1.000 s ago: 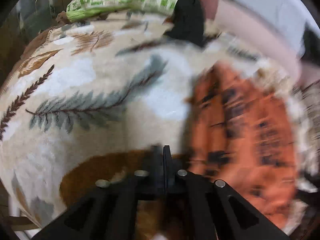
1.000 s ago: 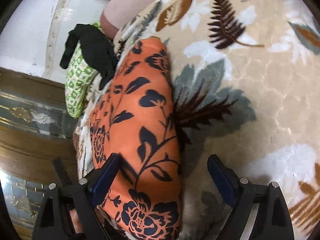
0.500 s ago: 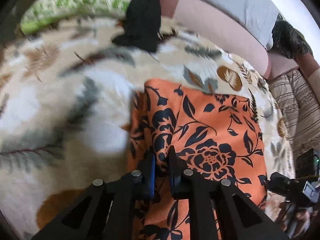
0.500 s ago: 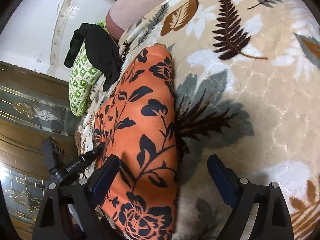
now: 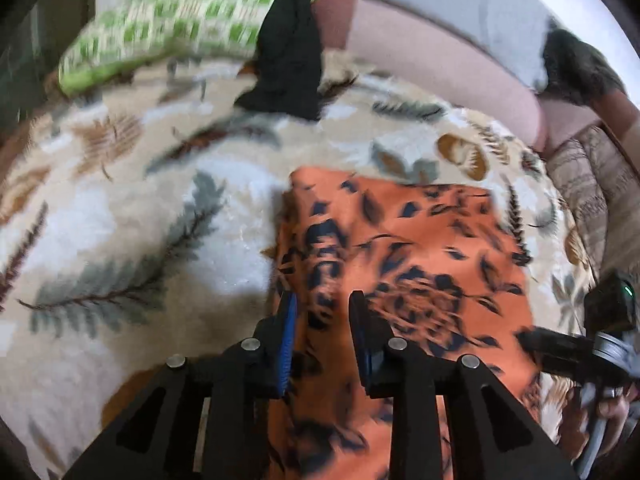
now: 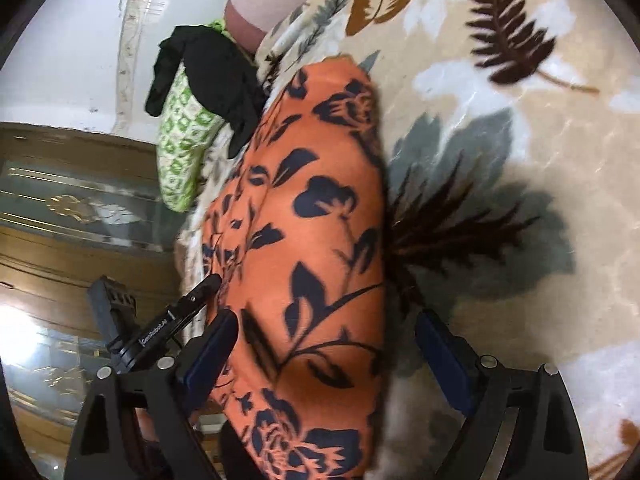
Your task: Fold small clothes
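Note:
An orange garment with a dark floral print (image 5: 400, 248) lies folded on a leaf-print blanket (image 5: 120, 208). My left gripper (image 5: 322, 312) hovers over the garment's left edge. Its jaws are opening; the cloth shows in the gap below them and the pads do not press on it. In the right wrist view the same garment (image 6: 320, 200) runs lengthwise between the fingers of my right gripper (image 6: 326, 344). Those jaws are closing. The left pad is at the cloth's edge and the right pad stands off it over the blanket (image 6: 520, 140).
A black garment (image 5: 288, 52) drapes over a green-and-white patterned cushion (image 5: 172, 20) at the blanket's far edge. A pink bolster (image 5: 432, 56) lies behind. A wooden cabinet with glass panels (image 6: 80, 208) stands beside the bed. The right hand's gripper body (image 5: 568, 348) shows at the garment's right edge.
The left jaws went from shut to parted and now sit over the garment's left edge. The right jaws have narrowed around the garment. The left gripper has come into the right wrist view.

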### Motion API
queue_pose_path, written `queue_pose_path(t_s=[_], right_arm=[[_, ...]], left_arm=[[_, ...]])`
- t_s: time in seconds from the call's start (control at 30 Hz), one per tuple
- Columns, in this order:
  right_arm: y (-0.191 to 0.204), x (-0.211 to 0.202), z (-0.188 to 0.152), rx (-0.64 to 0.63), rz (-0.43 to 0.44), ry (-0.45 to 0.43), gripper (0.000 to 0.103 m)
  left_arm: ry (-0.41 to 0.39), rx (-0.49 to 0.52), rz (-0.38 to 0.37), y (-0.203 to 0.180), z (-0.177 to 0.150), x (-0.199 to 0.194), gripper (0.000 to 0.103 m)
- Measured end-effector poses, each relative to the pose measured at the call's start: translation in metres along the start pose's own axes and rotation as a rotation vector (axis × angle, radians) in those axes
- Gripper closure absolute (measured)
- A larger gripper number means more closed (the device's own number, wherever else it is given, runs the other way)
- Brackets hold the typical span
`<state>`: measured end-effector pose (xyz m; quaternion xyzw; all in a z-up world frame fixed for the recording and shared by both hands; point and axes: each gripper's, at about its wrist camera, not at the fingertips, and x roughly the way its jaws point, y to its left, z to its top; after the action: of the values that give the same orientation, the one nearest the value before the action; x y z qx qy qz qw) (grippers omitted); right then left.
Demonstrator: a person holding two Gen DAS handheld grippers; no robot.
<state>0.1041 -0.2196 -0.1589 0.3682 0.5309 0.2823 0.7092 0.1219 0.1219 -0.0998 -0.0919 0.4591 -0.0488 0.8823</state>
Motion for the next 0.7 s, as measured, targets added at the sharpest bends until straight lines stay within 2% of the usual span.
queue_pose_path(t_s=[0.03, 0.13, 0.17, 0.23, 0.27, 0.3, 0.37, 0.43, 0.47, 0.5, 0.53, 0.57, 0.6, 0.63, 0.7], right_arm=[[0.000, 0.000, 0.000, 0.020, 0.010, 0.009, 0.046], [0.005, -0.005, -0.003, 0.014, 0.005, -0.001, 0.048], [0.003, -0.004, -0.003, 0.020, 0.005, -0.003, 0.048], [-0.005, -0.001, -0.004, 0.064, 0.006, -0.003, 0.037], [-0.014, 0.000, -0.007, 0.122, 0.027, 0.006, 0.030], [-0.016, -0.003, -0.010, 0.138, 0.046, -0.002, 0.029], [-0.015, -0.016, -0.019, 0.148, 0.075, -0.014, 0.025], [-0.020, -0.027, -0.035, 0.180, 0.140, -0.039, 0.020], [-0.023, -0.023, -0.042, 0.190, 0.133, -0.025, 0.021], [-0.023, -0.013, -0.047, 0.159, 0.087, 0.033, 0.025], [-0.016, -0.010, -0.051, 0.096, 0.022, 0.044, 0.052], [-0.013, -0.009, -0.055, 0.119, 0.060, 0.056, 0.069], [-0.002, -0.016, -0.057, 0.109, 0.085, 0.032, 0.069], [0.010, -0.023, -0.057, 0.055, 0.061, 0.005, 0.070], [0.004, -0.019, -0.054, 0.069, 0.036, 0.019, 0.070]], left_arm=[[-0.038, 0.016, -0.016, -0.007, -0.005, -0.017, 0.074], [-0.074, 0.048, -0.040, -0.022, -0.017, -0.033, 0.073], [-0.048, 0.065, -0.005, -0.025, -0.022, -0.024, 0.074], [0.065, 0.078, 0.056, -0.023, -0.031, 0.015, 0.076], [0.081, 0.074, 0.070, -0.016, -0.036, 0.030, 0.076], [0.049, 0.081, 0.069, -0.016, -0.037, 0.027, 0.076], [0.048, 0.082, 0.079, -0.019, -0.034, 0.020, 0.077], [0.051, 0.090, 0.083, -0.019, -0.034, 0.023, 0.077], [0.048, 0.081, 0.076, -0.016, -0.036, 0.026, 0.077], [0.044, 0.071, 0.069, -0.014, -0.036, 0.027, 0.077], [0.043, 0.069, 0.072, -0.014, -0.038, 0.026, 0.077], [0.042, 0.071, 0.074, -0.014, -0.038, 0.024, 0.077], [0.042, 0.070, 0.071, -0.014, -0.038, 0.024, 0.077], [0.042, 0.067, 0.069, -0.012, -0.038, 0.024, 0.077], [0.045, 0.057, 0.064, -0.013, -0.038, 0.024, 0.077]])
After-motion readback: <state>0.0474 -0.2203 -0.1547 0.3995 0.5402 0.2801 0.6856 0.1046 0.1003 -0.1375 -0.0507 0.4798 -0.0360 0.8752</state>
